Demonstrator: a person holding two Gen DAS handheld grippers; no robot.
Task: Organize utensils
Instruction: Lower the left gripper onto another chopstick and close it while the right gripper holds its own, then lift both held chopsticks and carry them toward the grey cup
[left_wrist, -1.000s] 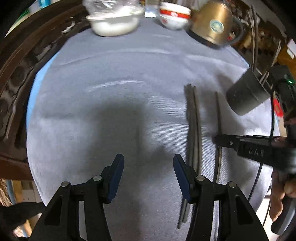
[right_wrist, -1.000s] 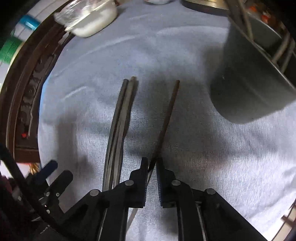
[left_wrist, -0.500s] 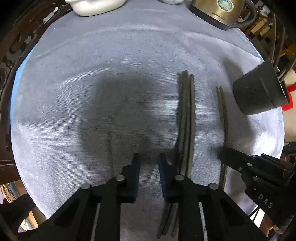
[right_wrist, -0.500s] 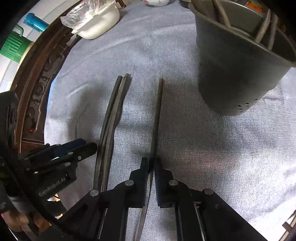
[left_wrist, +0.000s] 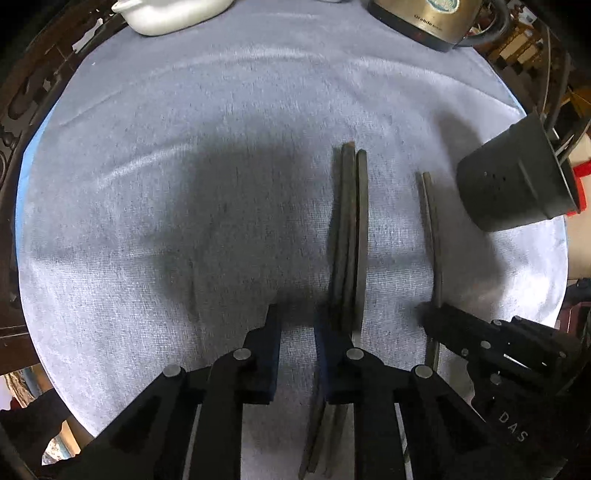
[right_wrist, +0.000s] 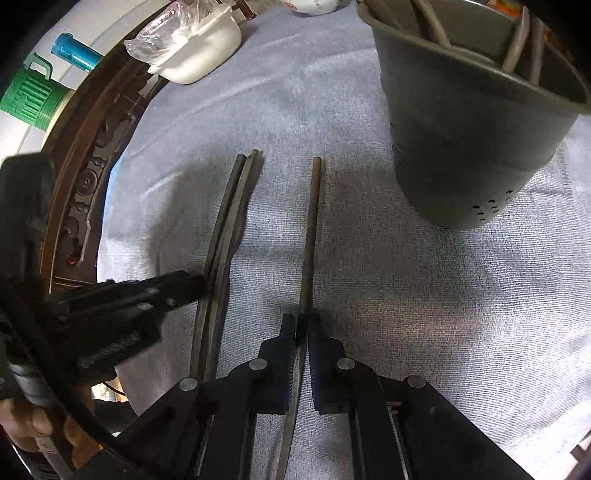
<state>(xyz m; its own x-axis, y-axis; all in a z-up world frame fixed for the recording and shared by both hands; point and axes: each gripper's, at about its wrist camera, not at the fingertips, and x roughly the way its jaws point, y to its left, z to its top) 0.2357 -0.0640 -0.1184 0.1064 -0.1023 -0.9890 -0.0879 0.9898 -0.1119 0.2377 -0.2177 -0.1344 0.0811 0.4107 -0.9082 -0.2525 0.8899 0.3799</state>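
Observation:
Dark chopsticks lie on a grey-blue cloth. A bundle of three chopsticks (left_wrist: 349, 229) lies just right of my left gripper (left_wrist: 297, 325), also seen in the right wrist view (right_wrist: 225, 221). My left gripper is narrowly open and empty, its right finger beside the bundle. My right gripper (right_wrist: 302, 325) is shut on a single chopstick (right_wrist: 310, 229), low over the cloth; it also shows in the left wrist view (left_wrist: 432, 236). A dark grey utensil holder (right_wrist: 465, 122) with several utensils stands to the right (left_wrist: 517, 177).
A white dish (right_wrist: 199, 48) with a plastic bag, a brass-coloured kettle (left_wrist: 432, 18) and a bowl (right_wrist: 310, 4) stand at the far edge. A carved dark wooden table rim (right_wrist: 85, 155) runs along the left. A green and a blue container (right_wrist: 33, 96) are beyond it.
My left gripper has narrowed from wide open to a small gap and moved forward beside the bundle. My right gripper stays shut on the single chopstick and has come nearer the holder.

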